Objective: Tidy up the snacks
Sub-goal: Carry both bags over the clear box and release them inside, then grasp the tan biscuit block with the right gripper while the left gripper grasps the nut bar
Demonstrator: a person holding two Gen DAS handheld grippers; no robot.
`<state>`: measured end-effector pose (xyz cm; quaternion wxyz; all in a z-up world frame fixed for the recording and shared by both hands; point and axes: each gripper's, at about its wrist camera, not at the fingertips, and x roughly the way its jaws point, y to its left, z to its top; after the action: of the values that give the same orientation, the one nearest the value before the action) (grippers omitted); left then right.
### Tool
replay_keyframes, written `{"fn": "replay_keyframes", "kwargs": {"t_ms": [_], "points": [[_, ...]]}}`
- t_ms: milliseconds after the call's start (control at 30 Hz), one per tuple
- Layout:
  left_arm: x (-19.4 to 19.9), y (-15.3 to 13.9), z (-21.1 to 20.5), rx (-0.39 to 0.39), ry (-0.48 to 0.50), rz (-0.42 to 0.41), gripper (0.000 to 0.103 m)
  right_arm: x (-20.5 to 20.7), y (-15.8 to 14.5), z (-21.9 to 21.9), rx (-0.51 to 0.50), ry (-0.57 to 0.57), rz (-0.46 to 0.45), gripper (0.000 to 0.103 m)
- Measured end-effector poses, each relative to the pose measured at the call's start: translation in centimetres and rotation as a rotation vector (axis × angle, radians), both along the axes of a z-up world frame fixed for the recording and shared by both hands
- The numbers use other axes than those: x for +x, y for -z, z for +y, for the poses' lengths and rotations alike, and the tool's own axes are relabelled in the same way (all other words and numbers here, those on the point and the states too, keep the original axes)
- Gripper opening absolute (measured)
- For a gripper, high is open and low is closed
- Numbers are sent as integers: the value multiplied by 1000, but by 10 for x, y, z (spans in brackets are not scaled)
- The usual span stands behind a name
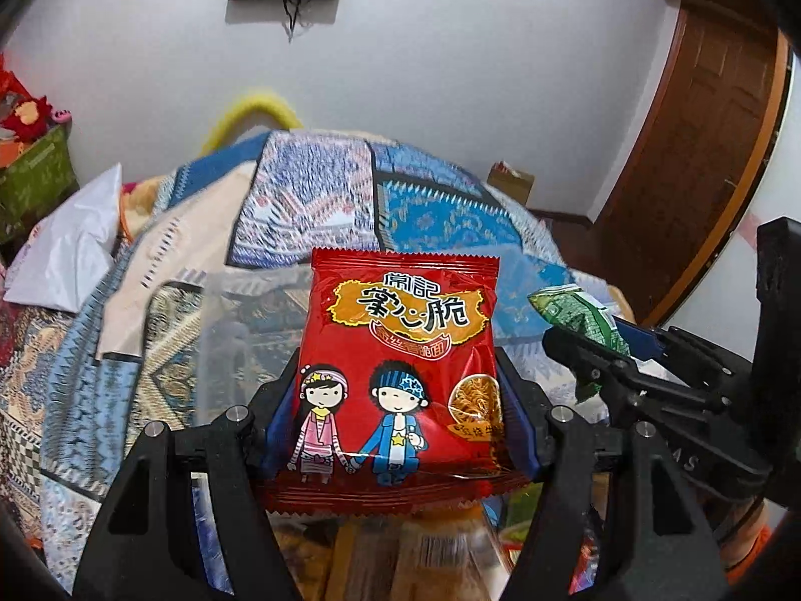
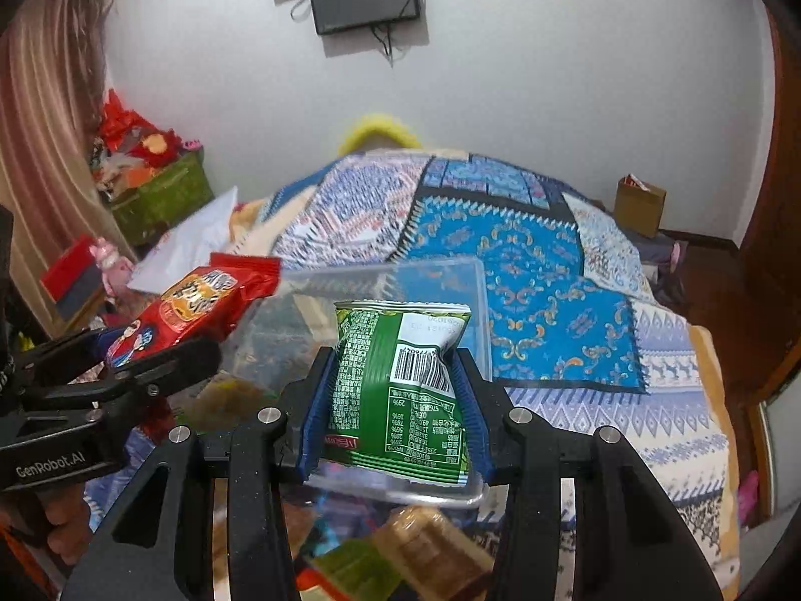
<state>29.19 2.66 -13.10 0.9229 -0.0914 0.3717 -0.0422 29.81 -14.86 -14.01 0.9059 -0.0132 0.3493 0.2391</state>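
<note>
Gripping a glossy red packet (image 1: 400, 375) in the left gripper (image 1: 400, 400), a crinkled green packet (image 2: 400, 385) in the right gripper (image 2: 395, 400); barcode legible only in right view, above clear bin (image 2: 480, 300).

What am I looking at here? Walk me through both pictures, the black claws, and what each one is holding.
These are two hand-held grippers, one in each of a person's hands, with no robot arm. Each carries a fisheye camera that looks along its own two fingers, so one picture comes from the left tool and the other from the right.

The left gripper is shut on a red snack packet with two cartoon children. The right gripper is shut on a green snack packet, barcode side facing the camera. Each tool also shows at the edge of the other's picture.

Below them stands a clear plastic box on a bed with a blue patterned quilt.
</note>
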Motion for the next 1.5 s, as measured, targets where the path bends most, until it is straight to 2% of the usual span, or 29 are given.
{"fn": "replay_keyframes", "kwargs": {"t_ms": [267,467,633,767,1033,1233,1367,1500], "points": [[29,31,-6,12,13,79,68,23,24,3,-31,-26,61,43],[40,46,3,-11,-16,136,69,25,25,4,-41,-55,48,44],[36,43,1,6,-9,133,72,25,25,6,-59,-57,49,45],[33,39,5,-20,-3,143,76,29,23,3,-31,-48,76,52],[13,13,4,-4,19,97,76,17,8,-11,-8,-35,69,53],[-20,-11,12,57,14,35,82,-2,-4,-25,-17,-19,32,65],[-41,-13,22,111,-2,29,82,-11,0,-31,-45,-17,30,65],[-63,-3,35,149,-12,56,82,-19,14,-35,-67,-27,61,65]]}}
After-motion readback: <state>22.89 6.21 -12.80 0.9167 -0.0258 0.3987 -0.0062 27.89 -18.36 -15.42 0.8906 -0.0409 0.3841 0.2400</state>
